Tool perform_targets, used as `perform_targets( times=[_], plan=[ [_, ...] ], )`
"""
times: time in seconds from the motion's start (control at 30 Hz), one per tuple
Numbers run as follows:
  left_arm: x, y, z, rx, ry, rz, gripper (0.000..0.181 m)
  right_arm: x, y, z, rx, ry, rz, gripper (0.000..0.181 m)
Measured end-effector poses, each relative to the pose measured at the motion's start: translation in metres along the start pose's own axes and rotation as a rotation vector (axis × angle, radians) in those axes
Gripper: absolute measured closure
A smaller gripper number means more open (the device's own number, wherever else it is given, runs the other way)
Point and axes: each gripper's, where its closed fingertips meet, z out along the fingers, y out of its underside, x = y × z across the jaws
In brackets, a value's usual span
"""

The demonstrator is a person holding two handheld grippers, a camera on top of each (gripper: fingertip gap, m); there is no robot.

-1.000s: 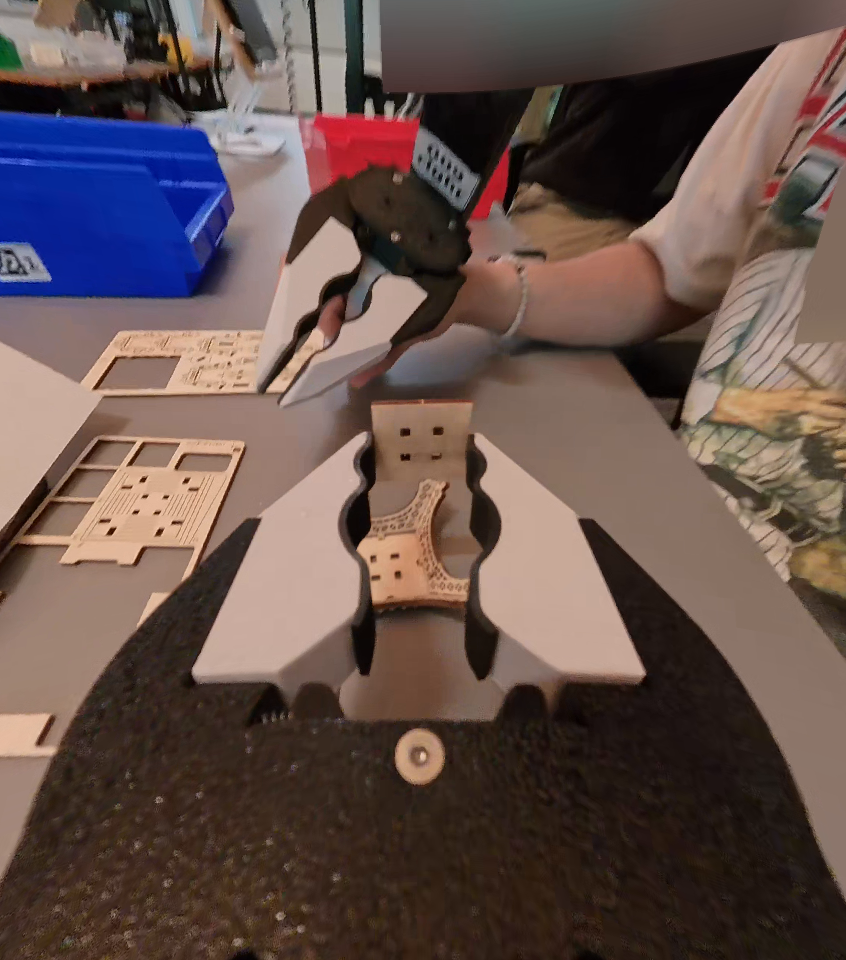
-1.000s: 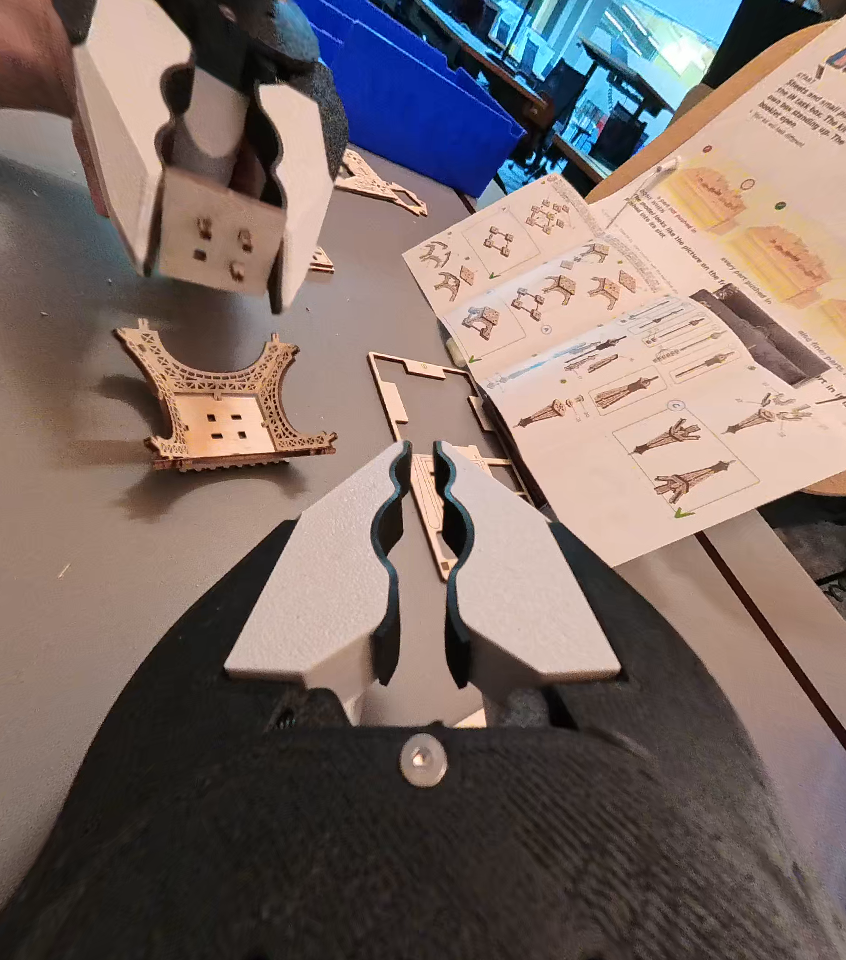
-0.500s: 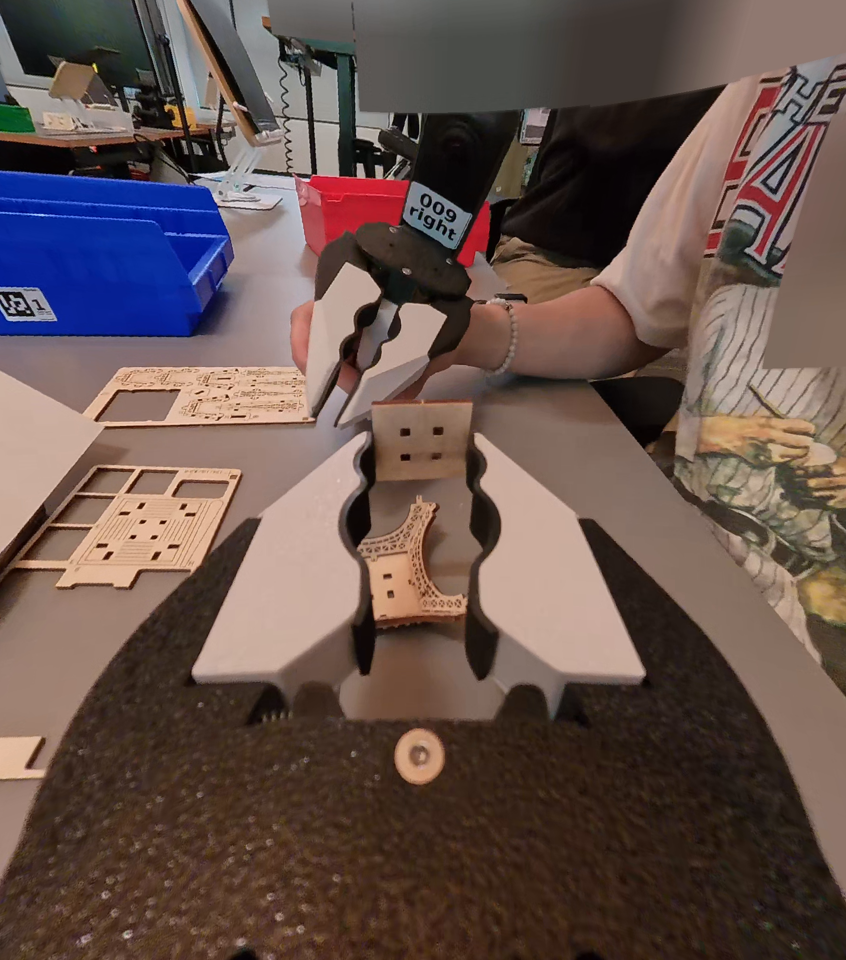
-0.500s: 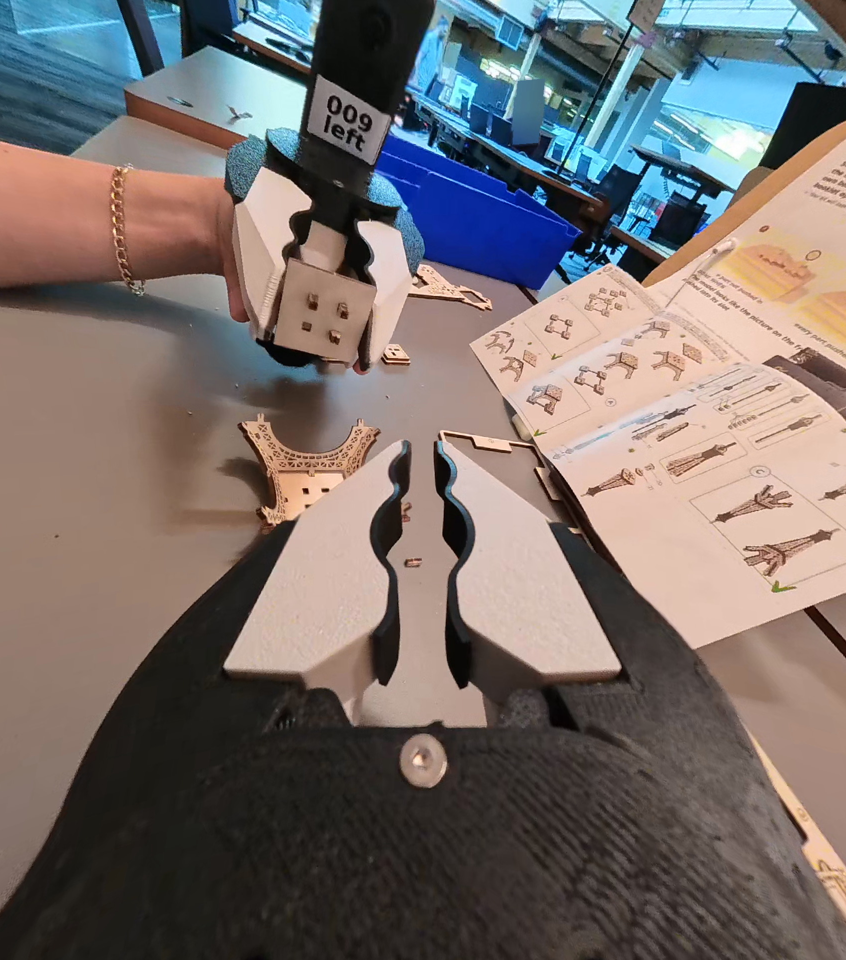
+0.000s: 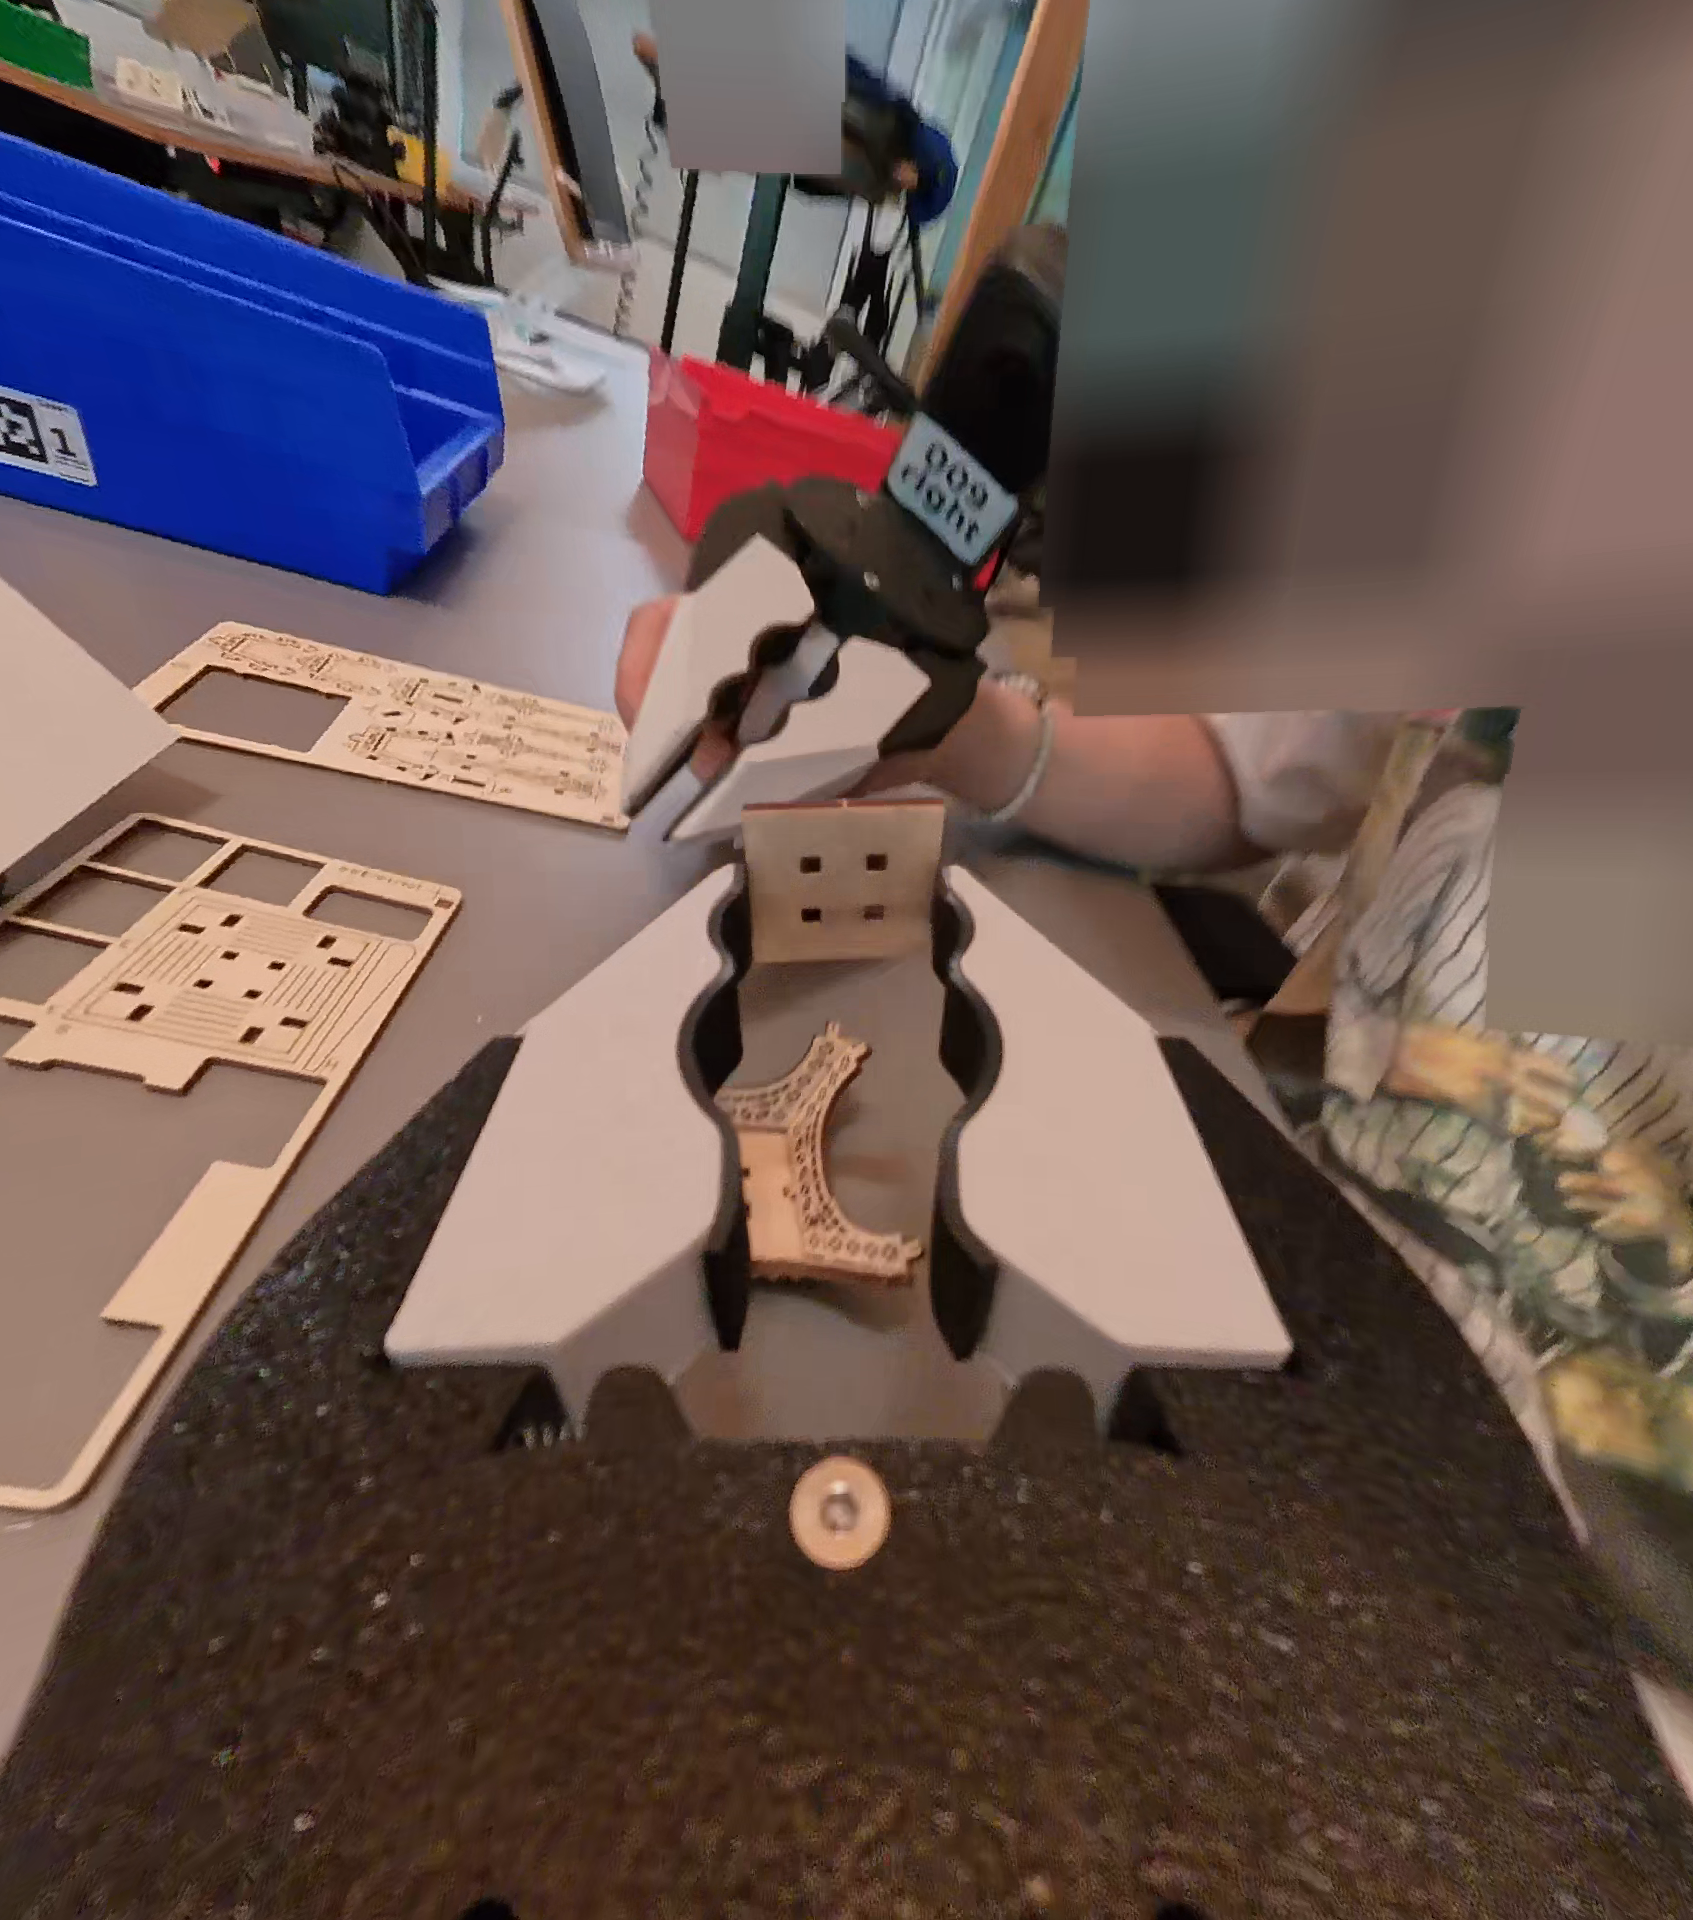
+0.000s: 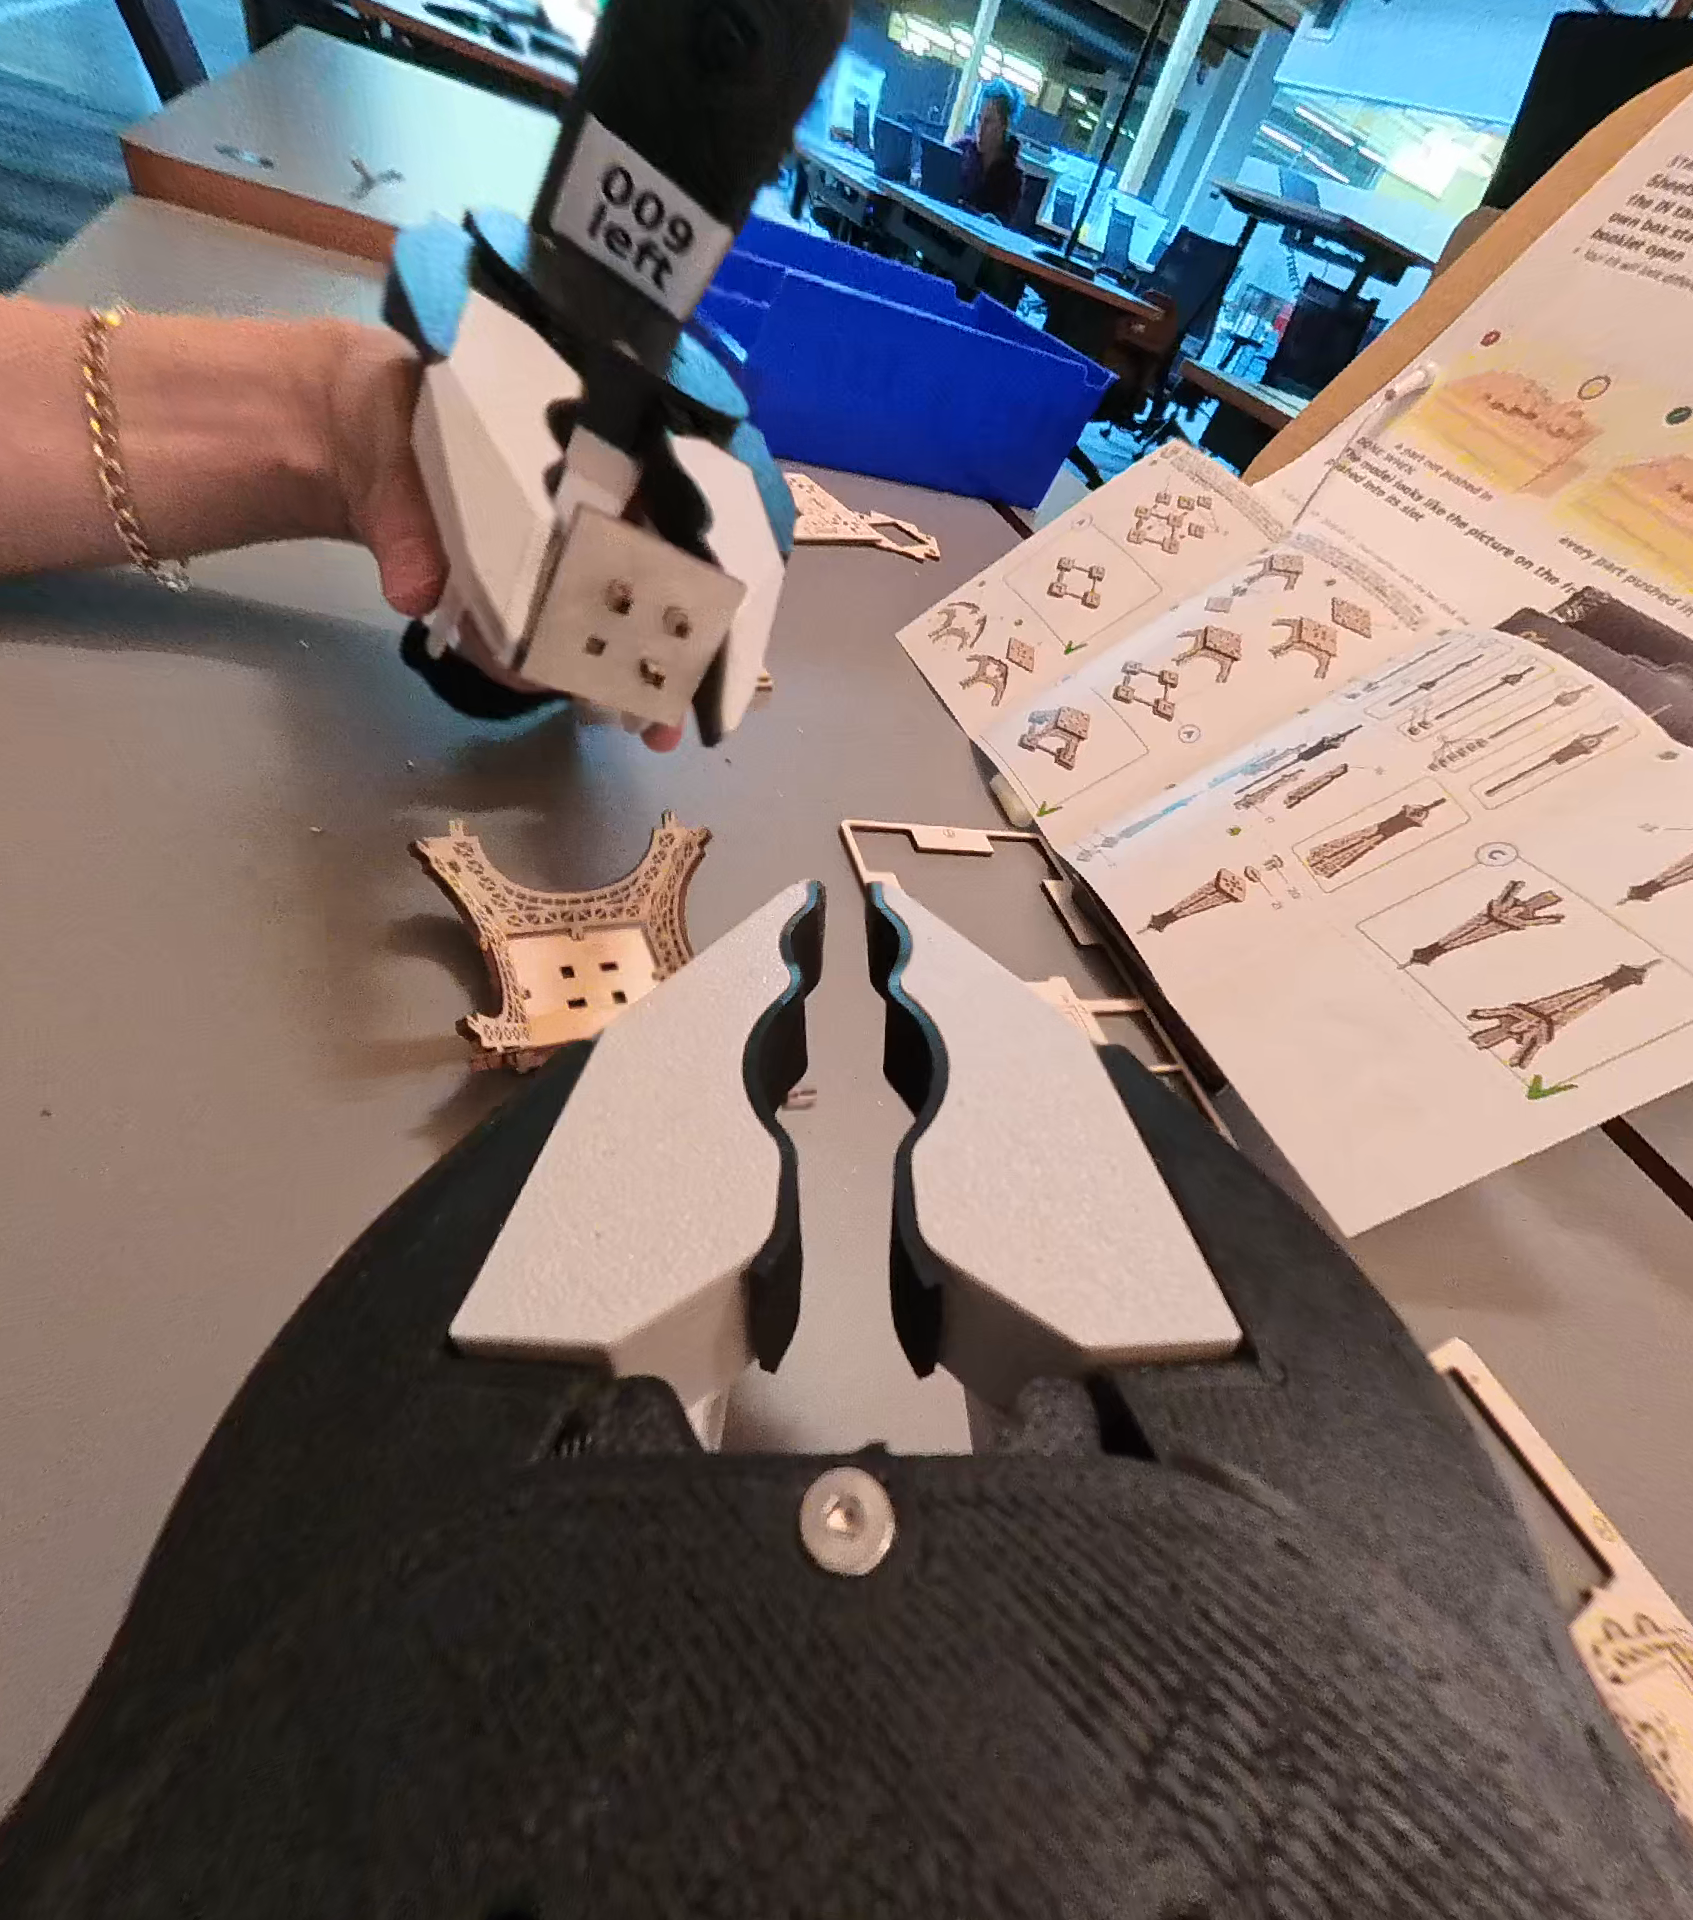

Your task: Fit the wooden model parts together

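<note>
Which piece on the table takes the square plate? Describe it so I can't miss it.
On the grey table, look just in front of the left gripper holding the square plate. The arched lattice piece lies there alone, four small square holes in its middle, unlike the flat cut-out sheets nearby.

Square plate (image 5: 842, 883): pale wood, four small square holes, upright, above the arched base.
Arched base (image 6: 567, 940): lattice-cut legs around a four-hole panel, on the grey table (image 6: 146, 831).

Blue bin (image 5: 198, 343), red bin (image 5: 748, 457)
</note>
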Motion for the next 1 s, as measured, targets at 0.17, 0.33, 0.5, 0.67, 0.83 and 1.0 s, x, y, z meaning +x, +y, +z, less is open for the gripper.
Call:
perform_targets(
  times=[0.17, 0.33, 0.5, 0.67, 0.83, 1.0],
  plan=[
    [0.0, -0.014, -0.005, 0.099, 0.039, -0.109, 0.149, -0.002, -0.011, -0.002, 0.066, -0.02, 0.052, 0.176],
    [0.002, -0.014, -0.003, 0.088, 0.036, -0.074, 0.149, -0.013, -0.032, -0.005, 0.18, -0.108, 0.152, 0.176],
    [0.009, -0.007, 0.002, 0.043, 0.048, 0.0, 0.149, -0.018, -0.04, -0.006, 0.219, -0.143, 0.187, 0.175],
    [0.014, -0.006, 0.005, 0.032, 0.067, 0.024, 0.149, -0.025, -0.048, -0.009, 0.274, -0.206, 0.235, 0.175],
    [0.01, -0.004, 0.004, 0.022, 0.047, 0.017, 0.149, -0.03, -0.049, -0.009, 0.272, -0.23, 0.228, 0.175],
    [0.004, 0.005, 0.004, -0.03, 0.006, 0.03, 0.149, -0.033, -0.042, -0.006, 0.234, -0.239, 0.21, 0.175]
  ],
)
